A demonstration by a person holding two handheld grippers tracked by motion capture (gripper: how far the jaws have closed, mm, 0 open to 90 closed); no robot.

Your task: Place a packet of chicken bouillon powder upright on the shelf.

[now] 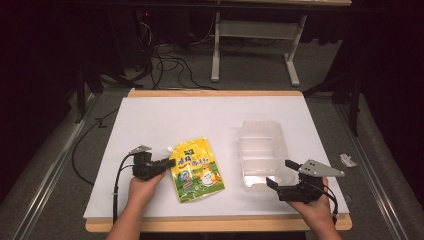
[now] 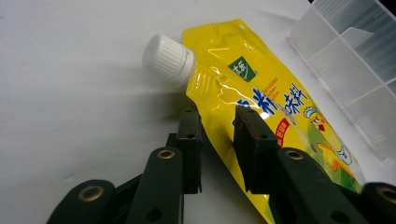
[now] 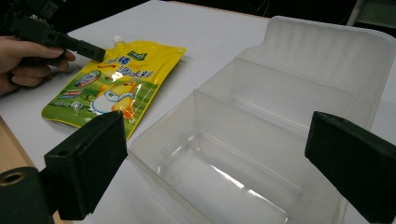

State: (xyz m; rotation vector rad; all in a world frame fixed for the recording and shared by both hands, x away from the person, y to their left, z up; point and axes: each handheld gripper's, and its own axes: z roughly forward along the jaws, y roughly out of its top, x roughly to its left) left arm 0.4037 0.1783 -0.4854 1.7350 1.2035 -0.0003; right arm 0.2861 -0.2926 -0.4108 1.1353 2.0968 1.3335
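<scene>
The flat yellow plastic spout pouch [image 1: 196,170] with a white screw cap [image 2: 168,59] lies on the white table surface [image 1: 165,120], slightly left of centre in the lower half of the high view, cap end toward the upper left. The left gripper [image 1: 169,163], a black two-jaw tool held in the person's left hand [image 1: 142,187], sits just to the left of the pouch with its jaws reaching the pouch's left edge, below the cap.

In the left gripper view, the jaws stand narrowly apart and straddle that edge: one jaw is over the bare table beside the pouch, the other over the printed yellow face. Whether the pads already press the film cannot be told.

The right gripper [image 1: 281,175], held in the right hand [image 1: 315,207] at the lower right of the high view, stands wide open and holds nothing. Its jaws flank the near end of the clear plastic compartment tray [image 1: 262,150], which lies right of the pouch, well apart from it.
</scene>
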